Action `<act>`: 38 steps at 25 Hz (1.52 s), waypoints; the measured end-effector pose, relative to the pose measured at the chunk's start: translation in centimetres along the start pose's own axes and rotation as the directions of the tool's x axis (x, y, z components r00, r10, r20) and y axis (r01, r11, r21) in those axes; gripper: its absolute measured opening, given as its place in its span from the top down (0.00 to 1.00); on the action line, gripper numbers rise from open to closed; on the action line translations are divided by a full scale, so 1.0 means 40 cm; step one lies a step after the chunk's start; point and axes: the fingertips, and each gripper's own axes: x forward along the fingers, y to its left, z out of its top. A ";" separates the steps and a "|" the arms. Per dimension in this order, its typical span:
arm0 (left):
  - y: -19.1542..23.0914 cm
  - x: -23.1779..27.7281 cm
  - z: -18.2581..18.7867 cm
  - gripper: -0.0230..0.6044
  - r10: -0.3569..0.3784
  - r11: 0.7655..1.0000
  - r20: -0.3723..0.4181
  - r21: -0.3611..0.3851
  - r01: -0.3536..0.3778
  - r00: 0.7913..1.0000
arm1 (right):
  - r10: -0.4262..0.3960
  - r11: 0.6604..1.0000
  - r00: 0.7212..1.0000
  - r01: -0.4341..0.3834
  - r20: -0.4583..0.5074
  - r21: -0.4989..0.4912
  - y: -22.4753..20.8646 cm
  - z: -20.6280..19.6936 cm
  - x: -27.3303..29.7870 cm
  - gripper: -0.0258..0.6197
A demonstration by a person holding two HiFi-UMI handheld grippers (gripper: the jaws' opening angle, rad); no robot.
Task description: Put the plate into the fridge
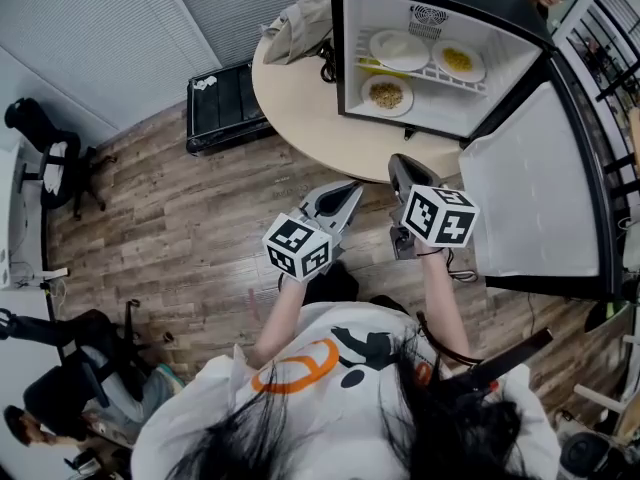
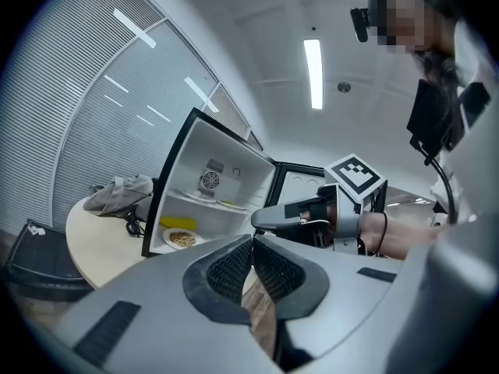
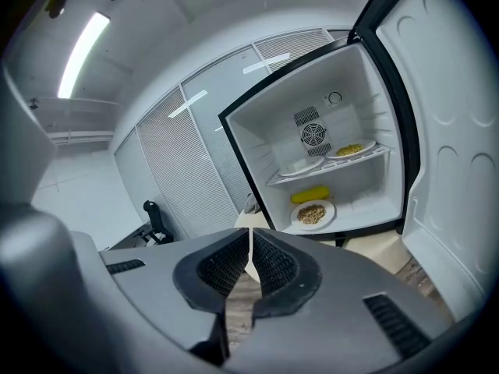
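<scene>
The small fridge (image 1: 440, 58) stands open on the round table (image 1: 300, 108). Three plates are inside it. A plate of brown food (image 1: 387, 95) (image 3: 313, 213) lies on the fridge floor. On the wire shelf above rest a white plate (image 1: 399, 50) (image 3: 302, 165) and a plate of yellow food (image 1: 459, 61) (image 3: 350, 149). Both grippers hover in front of the table, short of the fridge. My left gripper (image 1: 350, 191) (image 2: 252, 244) is shut and empty. My right gripper (image 1: 399, 164) (image 3: 249, 249) is shut with nothing between its pads.
The fridge door (image 1: 535, 183) swings wide to the right. A grey bag (image 1: 300, 26) lies on the table's far left. A black case (image 1: 225, 103) sits on the floor beside the table. A yellow item (image 3: 310, 195) lies behind the lowest plate. Office chairs (image 1: 50, 158) stand at left.
</scene>
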 end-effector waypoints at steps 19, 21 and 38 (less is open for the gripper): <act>-0.231 -0.051 -0.097 0.95 0.080 0.997 -0.022 0.012 -0.080 0.997 | 0.084 0.996 0.996 -0.085 -0.039 -0.019 -0.012 -0.126 -0.212 0.92; -0.256 -0.058 -0.112 0.95 0.088 0.996 -0.024 0.010 -0.088 0.996 | 0.090 0.996 0.995 -0.091 -0.047 -0.019 -0.015 -0.144 -0.236 0.92; -0.392 -0.098 -0.179 0.95 0.111 0.994 -0.020 0.007 -0.111 0.994 | 0.111 0.992 0.988 -0.117 -0.112 -0.043 -0.031 -0.258 -0.366 0.92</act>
